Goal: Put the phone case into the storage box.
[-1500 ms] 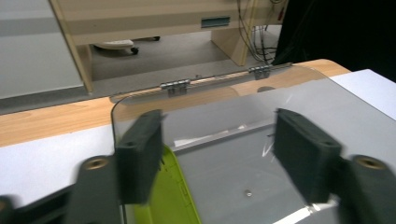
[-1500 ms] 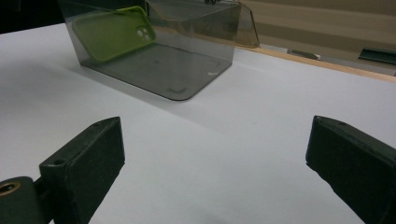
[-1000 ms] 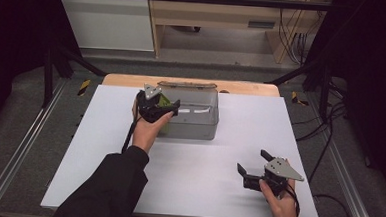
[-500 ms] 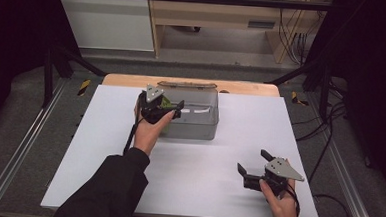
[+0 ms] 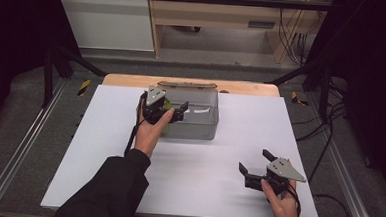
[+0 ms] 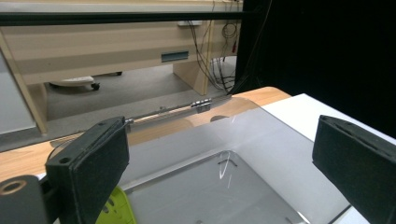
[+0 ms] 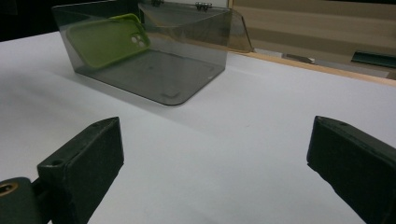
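We've got the left gripper (image 5: 177, 111) over the clear box (image 5: 192, 131), jaws just spreading, phone case (image 7: 108, 39) dropped inside; right gripper (image 5: 254, 163) idles spread. Next, we withdraw and shut the lid (image 5: 187, 84).

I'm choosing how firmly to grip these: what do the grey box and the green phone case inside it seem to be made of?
The box looks like smoke-tinted clear hard plastic: glossy, and the case shows through its wall. The phone case looks like matte, soft silicone or rubber, judging by its dull even surface and rounded edges, though that is uncertain.
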The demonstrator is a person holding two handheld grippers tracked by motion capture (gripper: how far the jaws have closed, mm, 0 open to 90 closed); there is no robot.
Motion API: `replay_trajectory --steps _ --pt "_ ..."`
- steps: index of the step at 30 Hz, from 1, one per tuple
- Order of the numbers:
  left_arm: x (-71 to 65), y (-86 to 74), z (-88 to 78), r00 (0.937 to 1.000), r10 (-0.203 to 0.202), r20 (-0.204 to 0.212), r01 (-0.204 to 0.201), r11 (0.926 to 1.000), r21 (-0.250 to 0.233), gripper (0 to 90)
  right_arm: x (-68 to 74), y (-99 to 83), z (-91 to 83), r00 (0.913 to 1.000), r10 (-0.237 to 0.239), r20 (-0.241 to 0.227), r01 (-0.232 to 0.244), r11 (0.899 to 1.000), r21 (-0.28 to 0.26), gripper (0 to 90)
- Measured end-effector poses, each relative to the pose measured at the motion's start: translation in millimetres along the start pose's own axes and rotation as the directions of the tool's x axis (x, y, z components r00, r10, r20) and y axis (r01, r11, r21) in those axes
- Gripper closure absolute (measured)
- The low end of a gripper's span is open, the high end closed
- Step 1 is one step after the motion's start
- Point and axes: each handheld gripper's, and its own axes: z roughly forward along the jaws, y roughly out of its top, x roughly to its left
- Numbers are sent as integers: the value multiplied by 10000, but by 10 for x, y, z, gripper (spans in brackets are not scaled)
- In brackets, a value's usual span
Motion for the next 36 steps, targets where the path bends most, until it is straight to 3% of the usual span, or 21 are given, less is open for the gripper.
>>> replay_trajectory --steps 14,17,22,30,36 --pt "-17 -38 -160 9980 -65 631 98 9986 -518 20 16 7 3 9999 -105 29 106 9990 -428 31" --pt "-55 -69 -202 9981 267 555 -237 9982 -546 21 35 9 17 9998 -165 -131 159 9988 -465 30" --pt "-112 -116 -267 9958 241 884 -187 9980 -606 19 82 12 25 9993 -294 -228 283 9986 -449 29" --pt "-66 -97 -346 9955 206 923 -136 9970 -758 19 74 25 4 9996 -239 -142 226 9961 -849 28" --pt "-27 -86 -411 9954 306 907 -236 9968 -768 19 73 18 8 9994 -331 -32 327 9960 -827 26"
